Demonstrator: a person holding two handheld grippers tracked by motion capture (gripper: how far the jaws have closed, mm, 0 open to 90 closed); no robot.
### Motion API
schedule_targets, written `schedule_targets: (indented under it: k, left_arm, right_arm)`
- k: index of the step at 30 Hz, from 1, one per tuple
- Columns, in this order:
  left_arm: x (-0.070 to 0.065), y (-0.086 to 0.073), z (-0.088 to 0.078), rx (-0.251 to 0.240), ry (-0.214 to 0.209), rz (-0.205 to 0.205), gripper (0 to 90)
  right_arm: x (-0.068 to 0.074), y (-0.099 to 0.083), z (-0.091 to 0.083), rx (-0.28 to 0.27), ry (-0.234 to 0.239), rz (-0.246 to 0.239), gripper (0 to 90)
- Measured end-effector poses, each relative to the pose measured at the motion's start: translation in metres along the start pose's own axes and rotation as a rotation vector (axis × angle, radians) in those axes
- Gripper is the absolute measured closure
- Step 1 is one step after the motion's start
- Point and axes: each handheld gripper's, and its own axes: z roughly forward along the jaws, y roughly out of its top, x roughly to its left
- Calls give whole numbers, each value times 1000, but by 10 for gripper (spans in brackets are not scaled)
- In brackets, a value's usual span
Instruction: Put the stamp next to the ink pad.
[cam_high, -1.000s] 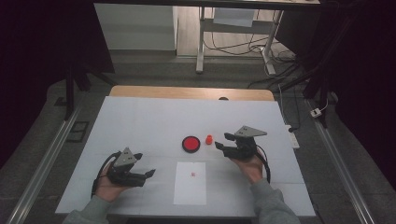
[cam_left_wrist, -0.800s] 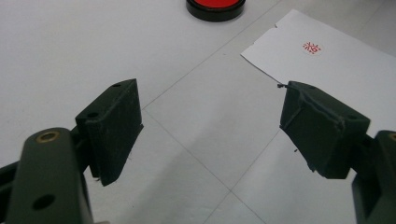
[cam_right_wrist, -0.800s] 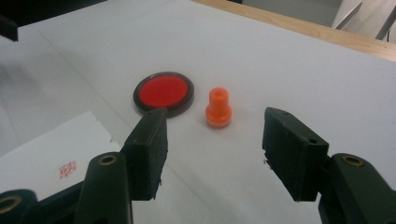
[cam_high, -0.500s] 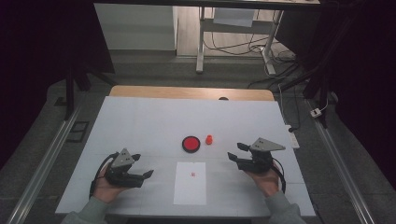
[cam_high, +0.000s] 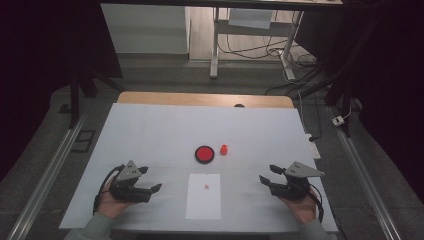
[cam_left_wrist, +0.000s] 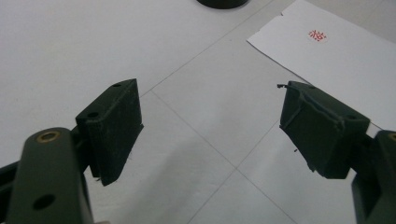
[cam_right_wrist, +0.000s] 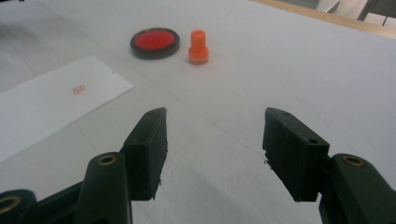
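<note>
Two grippers: both parted with nothing between the jaws, both low over the table (cam_high: 150, 125) near the person's edge.
Left gripper (cam_high: 152, 188): rests at the near left, pointing toward the paper; its own view shows bare table between the jaws.
Right gripper (cam_high: 264, 179): at the near right, well apart from the stamp, aimed across the table toward it.
Stamp (cam_high: 224, 149): small, orange, upright, just right of the ink pad and apart from it; seen also in the right gripper view (cam_right_wrist: 198, 46).
Ink pad (cam_high: 204, 153): round, red in a black rim, lid off, beyond the paper's far edge.
Paper (cam_high: 203, 196): white sheet between the two grippers, with one small red mark (cam_high: 207, 187) near its far end.
Step in hand: judged from the mark on the sheet and the stamp standing free, the stamping looks done and both hands are at rest positions.
Next move: if another print is wanted, the right gripper must travel forward and left to the stamp, straddle its narrow top and close gently so it does not tip.
</note>
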Motion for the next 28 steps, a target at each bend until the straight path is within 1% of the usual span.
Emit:
schedule_targets:
  k: [3,6,8,9,15,19,28]
  left_arm:
    - [0,-1,0,5,-1,0,208]
    - [-1,-2,-1,5,-2,-1,208]
    - [-1,-3,-2,7,-1,1,208]
    - [-1,-4,-2,8,-1,1,208]
    - [-1,-5,-2,11,-2,-1,208]
    - [-1,-5,-2,11,-2,0,208]
    - [-1,-5,-1,11,-1,1,208]
  right_arm:
    - [-1,-8,-5,9,-2,-1,397]
    - [-1,-12,-7,13,-1,-6,397]
    - [-1,-12,-7,18,-8,-12,396]
    - [0,-12,-6,17,0,-11,396]
    - [3,-10,-3,33,-4,-52,396]
    - [3,-10,-3,22,-4,-45,396]
    - [2,-9,-4,26,-8,-47,396]
